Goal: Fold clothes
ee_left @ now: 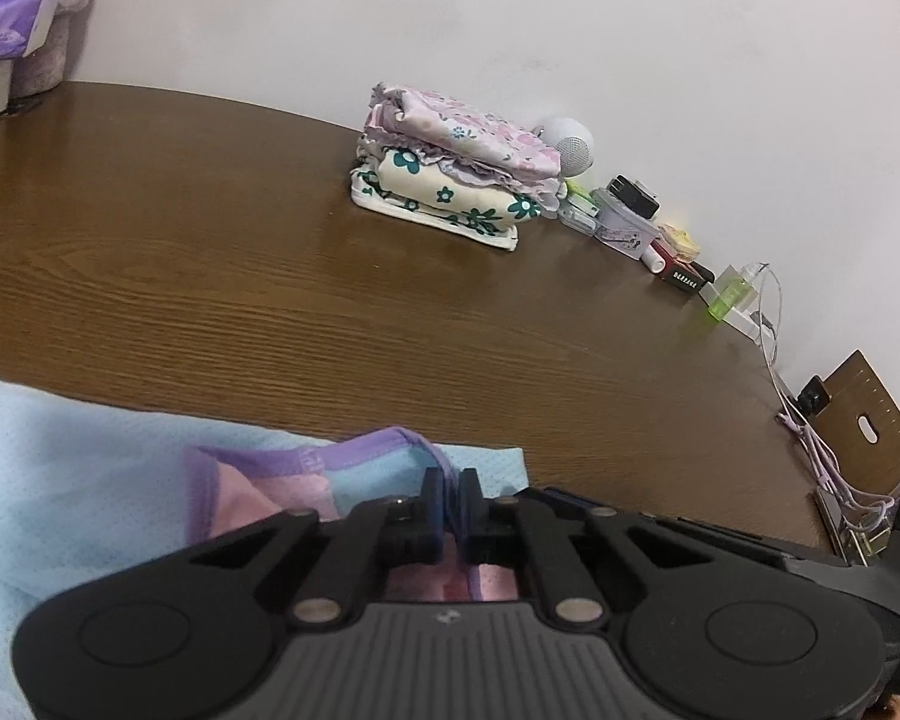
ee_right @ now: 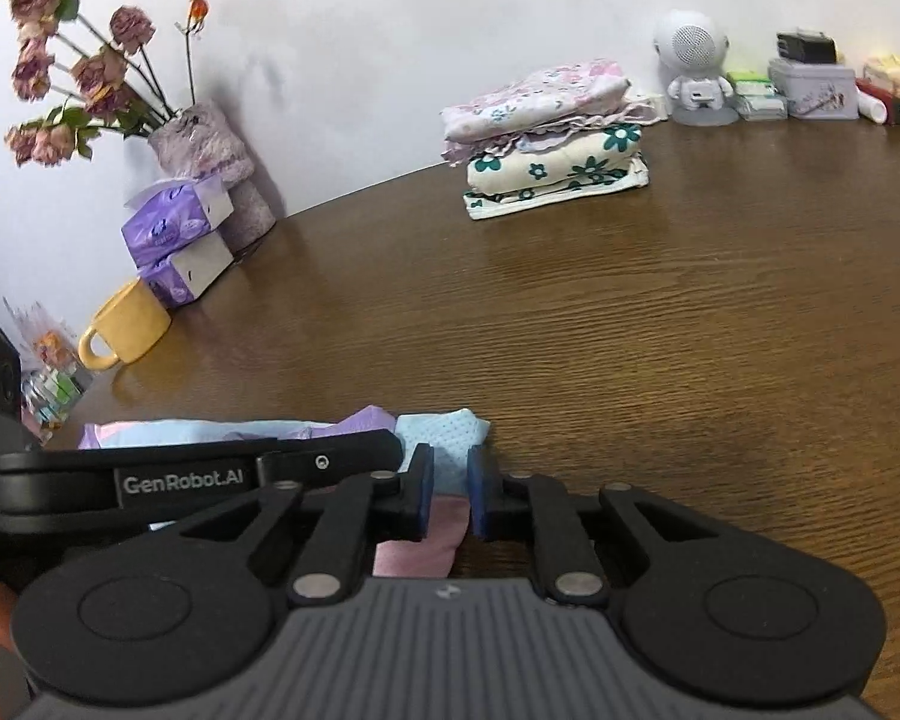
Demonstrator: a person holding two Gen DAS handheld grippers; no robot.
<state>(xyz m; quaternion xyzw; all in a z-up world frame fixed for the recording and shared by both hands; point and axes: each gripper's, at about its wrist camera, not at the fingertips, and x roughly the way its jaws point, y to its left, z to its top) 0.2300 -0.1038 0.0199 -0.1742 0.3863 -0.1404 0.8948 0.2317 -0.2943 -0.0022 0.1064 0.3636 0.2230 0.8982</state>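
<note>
A light blue mesh garment (ee_left: 78, 480) with purple trim and pink panels lies on the near edge of the brown wooden table (ee_left: 270, 276). My left gripper (ee_left: 450, 486) is shut on its purple trim. In the right wrist view the same garment (ee_right: 444, 429) lies under my right gripper (ee_right: 450, 480), whose jaws stand slightly apart over a blue corner and a pink part, holding nothing. The left gripper's black body (ee_right: 180, 477) lies just to its left. A stack of folded floral clothes (ee_left: 450, 180) sits at the far side of the table, also in the right wrist view (ee_right: 552, 138).
Along the wall stand a white robot-shaped speaker (ee_right: 693, 66), small boxes and tins (ee_right: 810, 87), cables (ee_left: 822, 450) and a cardboard piece (ee_left: 864, 420). At the left are a vase of dried roses (ee_right: 198, 138), purple tissue packs (ee_right: 177, 240) and a yellow mug (ee_right: 126, 327).
</note>
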